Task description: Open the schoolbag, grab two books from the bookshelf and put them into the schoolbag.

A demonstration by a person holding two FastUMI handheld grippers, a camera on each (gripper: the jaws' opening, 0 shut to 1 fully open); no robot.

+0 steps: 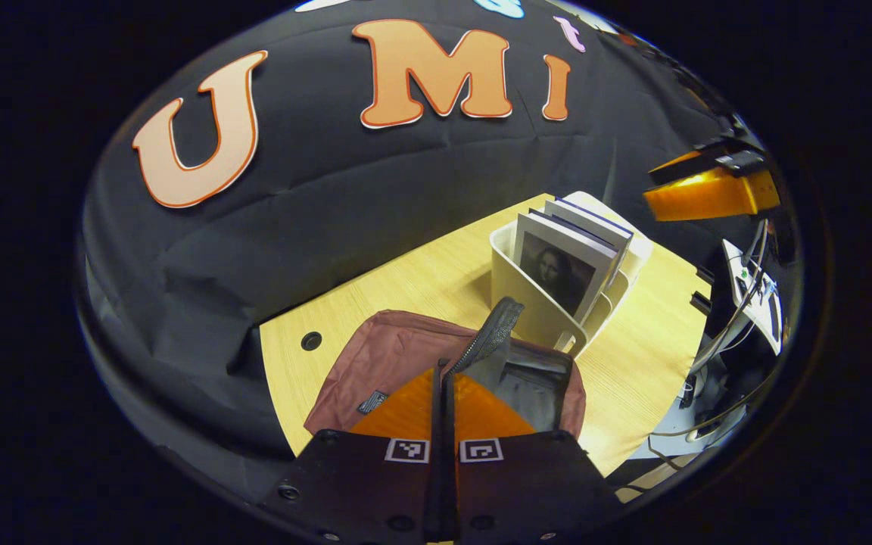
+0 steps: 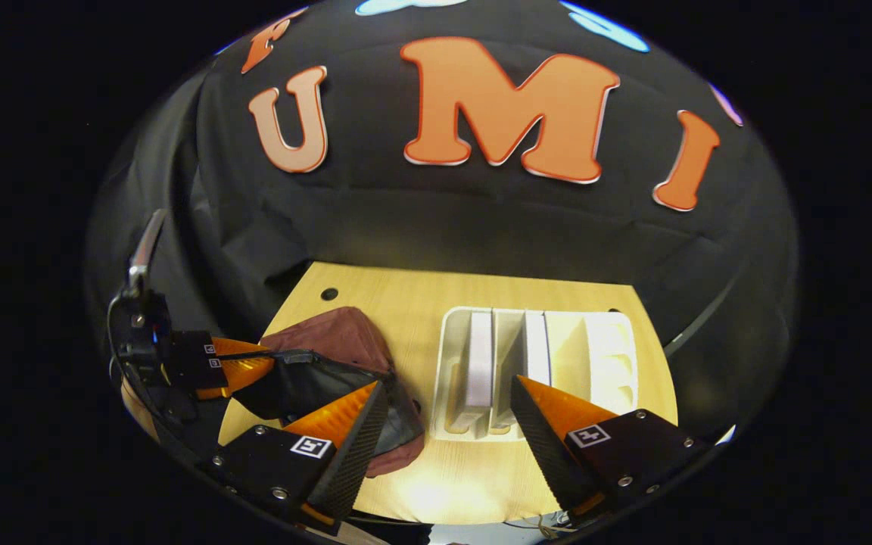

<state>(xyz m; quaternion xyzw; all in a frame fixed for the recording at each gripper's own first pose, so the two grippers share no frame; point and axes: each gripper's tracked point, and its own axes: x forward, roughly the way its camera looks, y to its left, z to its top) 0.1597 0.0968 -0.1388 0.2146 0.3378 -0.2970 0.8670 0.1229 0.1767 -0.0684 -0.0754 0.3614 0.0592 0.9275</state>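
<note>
We see dim, fisheye-warped views; bright glare pools on the tabletop [image 2: 436,484] just before the right claw [image 2: 447,393].

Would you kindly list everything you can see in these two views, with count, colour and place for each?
schoolbag: one, dark red, on the table's left part, mouth held open
books: at least two, white-edged with dark covers, upright in the bookshelf
bookshelf: one, cream white, slotted, on the table right of the schoolbag
table: one, light wood, against the black cloth wall
cables and devices: several, white and dark, beyond the table's edge in the left gripper view
left claw: one, shut on the schoolbag's opening edge
right claw: one, open, above the table before the bookshelf
</note>
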